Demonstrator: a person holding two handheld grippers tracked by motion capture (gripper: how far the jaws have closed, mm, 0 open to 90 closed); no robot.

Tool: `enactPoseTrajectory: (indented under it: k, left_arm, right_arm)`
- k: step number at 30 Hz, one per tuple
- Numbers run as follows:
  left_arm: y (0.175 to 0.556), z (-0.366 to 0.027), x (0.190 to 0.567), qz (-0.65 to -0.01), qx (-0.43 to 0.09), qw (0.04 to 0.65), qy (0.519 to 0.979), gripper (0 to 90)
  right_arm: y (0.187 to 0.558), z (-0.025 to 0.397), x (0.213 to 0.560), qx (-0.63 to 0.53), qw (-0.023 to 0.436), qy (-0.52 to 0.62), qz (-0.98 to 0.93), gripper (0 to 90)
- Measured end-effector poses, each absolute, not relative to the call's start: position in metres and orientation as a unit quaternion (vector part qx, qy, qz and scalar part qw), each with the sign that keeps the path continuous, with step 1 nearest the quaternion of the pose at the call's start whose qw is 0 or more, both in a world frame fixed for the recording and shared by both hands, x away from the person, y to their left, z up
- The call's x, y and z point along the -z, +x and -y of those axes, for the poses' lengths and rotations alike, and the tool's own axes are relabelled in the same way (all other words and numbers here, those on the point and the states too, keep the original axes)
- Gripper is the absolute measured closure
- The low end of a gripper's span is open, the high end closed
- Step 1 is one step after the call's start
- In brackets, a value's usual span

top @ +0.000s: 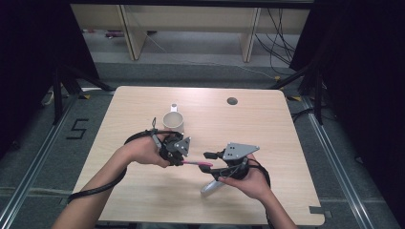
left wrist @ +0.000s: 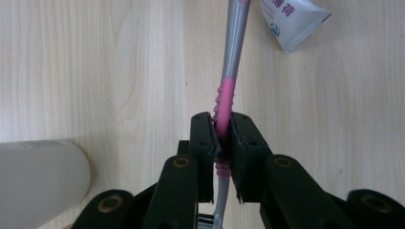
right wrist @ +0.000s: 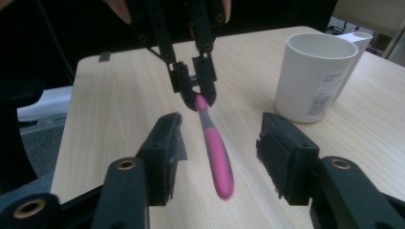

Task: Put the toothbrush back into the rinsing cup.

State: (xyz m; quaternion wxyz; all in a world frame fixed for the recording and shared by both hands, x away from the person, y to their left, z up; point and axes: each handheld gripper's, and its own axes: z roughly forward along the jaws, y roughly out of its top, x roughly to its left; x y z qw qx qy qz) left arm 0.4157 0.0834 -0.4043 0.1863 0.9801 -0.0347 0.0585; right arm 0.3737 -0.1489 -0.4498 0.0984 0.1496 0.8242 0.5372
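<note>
toothbrush (left wrist: 224,102) head hidden behind fingers (left wrist: 203,143)

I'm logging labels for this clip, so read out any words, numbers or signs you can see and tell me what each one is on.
"5": black mark on the floor left of the table.
"薄荷": purple characters on the tube, cut off by the frame; the small print and round logo beneath are too small to read.
Label on the cup: print and barcode-like block, too blurred to read.
Toothbrush: no text.

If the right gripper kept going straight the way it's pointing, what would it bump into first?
Probably the pink toothbrush: its handle end already lies between the open right gripper jaws. Beyond it comes the left gripper, clamped on the toothbrush. Depth is uncertain.
</note>
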Motion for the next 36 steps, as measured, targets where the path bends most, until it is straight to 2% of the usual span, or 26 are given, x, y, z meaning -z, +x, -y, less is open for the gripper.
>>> enactPoseTrajectory:
  k: [10, 19, 23, 30, 32, 33, 36]
  left_arm:
    - [0.4151, -0.0765, 0.4027, 0.042, -0.057, 0.185, 0.980, 80.1]
    - [0.4141, -0.0753, 0.4025, 0.039, -0.054, 0.186, 0.980, 80.1]
    - [0.4143, -0.0749, 0.4026, 0.046, -0.055, 0.184, 0.980, 80.1]
    - [0.4135, -0.0746, 0.4024, 0.049, -0.054, 0.183, 0.980, 80.1]
    - [0.4137, -0.0745, 0.4020, 0.049, -0.054, 0.182, 0.981, 80.1]
    - [0.4138, -0.0746, 0.4018, 0.049, -0.055, 0.182, 0.980, 80.1]
    - [0.4136, -0.0746, 0.4016, 0.049, -0.055, 0.182, 0.981, 80.1]
  right_arm:
    - [0.3784, 0.1380, 0.4561, -0.519, 0.088, 0.138, -0.839, 70.9]
    - [0.3782, 0.1378, 0.4567, -0.517, 0.091, 0.131, -0.841, 74.4]
    - [0.3777, 0.1383, 0.4570, -0.516, 0.088, 0.130, -0.842, 79.1]
    - [0.3777, 0.1391, 0.4578, -0.516, 0.086, 0.124, -0.843, 80.0]
    - [0.3778, 0.1394, 0.4581, -0.516, 0.086, 0.125, -0.843, 76.8]
    - [0.3777, 0.1390, 0.4582, -0.509, 0.081, 0.127, -0.847, 69.3]
    - [0.3775, 0.1380, 0.4592, -0.510, 0.085, 0.124, -0.847, 71.5]
